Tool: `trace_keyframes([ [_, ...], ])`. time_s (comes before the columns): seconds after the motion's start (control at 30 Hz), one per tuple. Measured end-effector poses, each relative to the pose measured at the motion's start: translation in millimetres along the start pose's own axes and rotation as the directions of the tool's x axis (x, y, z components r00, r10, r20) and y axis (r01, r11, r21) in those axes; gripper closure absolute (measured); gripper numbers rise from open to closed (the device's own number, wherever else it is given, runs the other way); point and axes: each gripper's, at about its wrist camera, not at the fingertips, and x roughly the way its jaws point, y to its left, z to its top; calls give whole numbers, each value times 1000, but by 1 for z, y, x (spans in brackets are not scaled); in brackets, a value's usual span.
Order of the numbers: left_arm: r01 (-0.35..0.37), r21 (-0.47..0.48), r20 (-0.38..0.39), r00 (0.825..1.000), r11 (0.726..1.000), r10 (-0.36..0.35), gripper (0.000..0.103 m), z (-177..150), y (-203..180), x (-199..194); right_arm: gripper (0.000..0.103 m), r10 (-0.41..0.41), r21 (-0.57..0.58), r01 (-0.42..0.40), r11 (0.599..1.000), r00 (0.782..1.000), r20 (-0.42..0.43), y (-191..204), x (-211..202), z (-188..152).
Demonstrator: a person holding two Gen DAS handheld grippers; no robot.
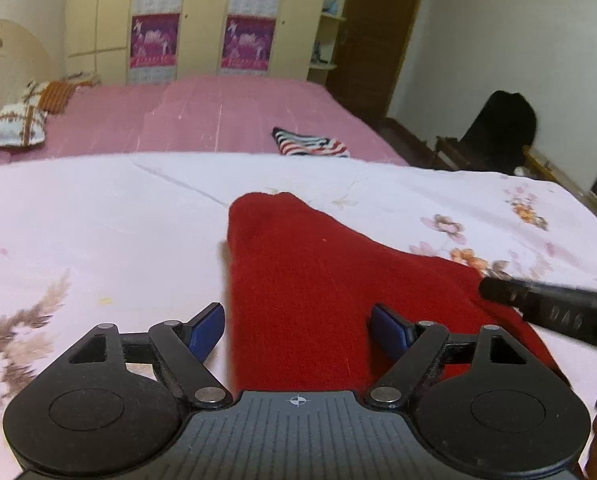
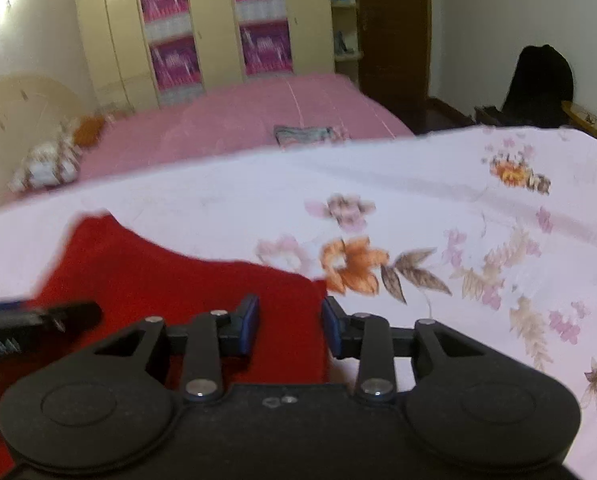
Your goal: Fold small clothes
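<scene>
Red fleece fills the gap between both sets of jaws. The left gripper (image 1: 297,330) stands wide apart over the red garment (image 1: 298,280), its left edge just inside the left pad. The right gripper (image 2: 290,330) is narrower but still apart, straddling the near right corner. The garment runs lengthwise away over the floral sheet (image 1: 98,216); both grippers sit equally near.

A bedroom at home: a big pink bed (image 1: 226,120) is sitting at 12 o'clock, pillows (image 1: 14,126) lying at 10, wardrobe (image 1: 194,20) standing behind.
</scene>
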Motion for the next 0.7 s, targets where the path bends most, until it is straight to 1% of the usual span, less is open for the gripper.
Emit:
trace_keyframes([
  [0.1, 10, 9, 13, 1000, 1000, -10, 23, -13, 6, -25, 69, 31, -27, -30, 999, 999, 24, 8, -29, -6],
  [0.2, 15, -20, 12, 1000, 1000, -15, 23, -26, 10, -36, 69, 48, -61, -46, 997, 999, 23, 21, -49, -23],
  [0.23, 15, -24, 8, 1000, 1000, -15, 23, -29, 9, -37, 69, 49, -71, -48, 996, 999, 17, 24, -51, -29],
  [0.3, 13, -17, 6, 1000, 1000, -13, 23, -33, 5, -37, 70, 22, -105, -22, 994, 1000, -3, 29, -47, -42],
  [0.37, 4, 6, -9, 1000, 1000, -4, 23, -38, 2, -29, 70, -8, -113, 4, 994, 999, -33, 27, -34, -52],
  [0.4, -2, 6, -6, 1000, 1000, 2, 19, -38, 2, -28, 70, -6, -96, 3, 995, 1000, -28, 24, -31, -52],
  [0.47, -21, 16, -12, 1000, 1000, 21, 16, -35, 0, -24, 69, -8, -63, 5, 998, 999, -44, 22, -28, -45],
  [0.57, -28, 18, -25, 999, 999, 28, 15, -29, 1, -29, 69, -12, -51, 8, 999, 998, -64, 22, -32, -38],
  [0.63, -35, 6, -16, 999, 999, 35, 15, -29, 2, -41, 69, -10, -38, 8, 999, 998, -56, 22, -45, -38],
  [0.7, -19, 0, -13, 1000, 1000, 19, 15, -35, 3, -55, 68, -6, -36, 4, 999, 999, -44, 23, -58, -42],
])
